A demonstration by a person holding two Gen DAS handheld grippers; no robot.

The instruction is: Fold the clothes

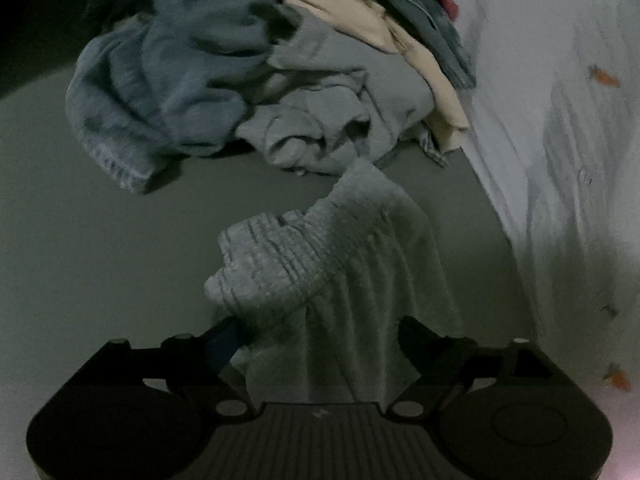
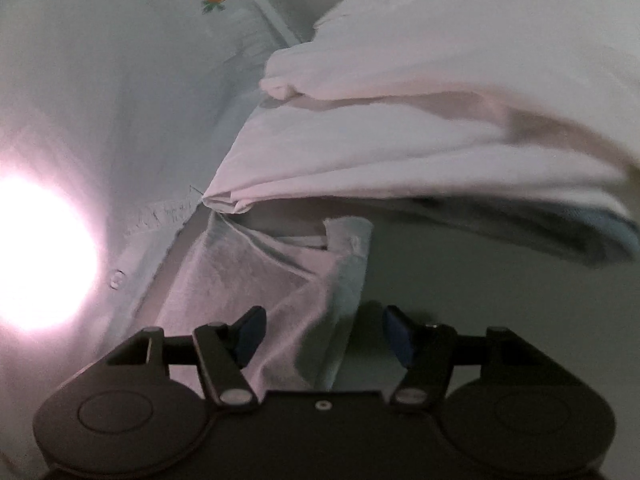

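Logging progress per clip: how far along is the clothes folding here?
Done: a folded pale stack lies ahead of the right tool. In hand: a grey garment lies loose between the open left tool. Left: the unfolded heap.

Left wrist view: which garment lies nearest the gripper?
The pale grey ribbed garment, lying alone between the open fingers of the left gripper. The blue, grey, beige and red clothes sit in the pile beyond it.

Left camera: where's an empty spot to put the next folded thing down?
Bare grey surface lies left of the grey towel draped between the left gripper fingers, in front of the clothes pile. A narrower strip runs between the towel and the white carrot-print sheet. The far end is crowded with heaped clothes.
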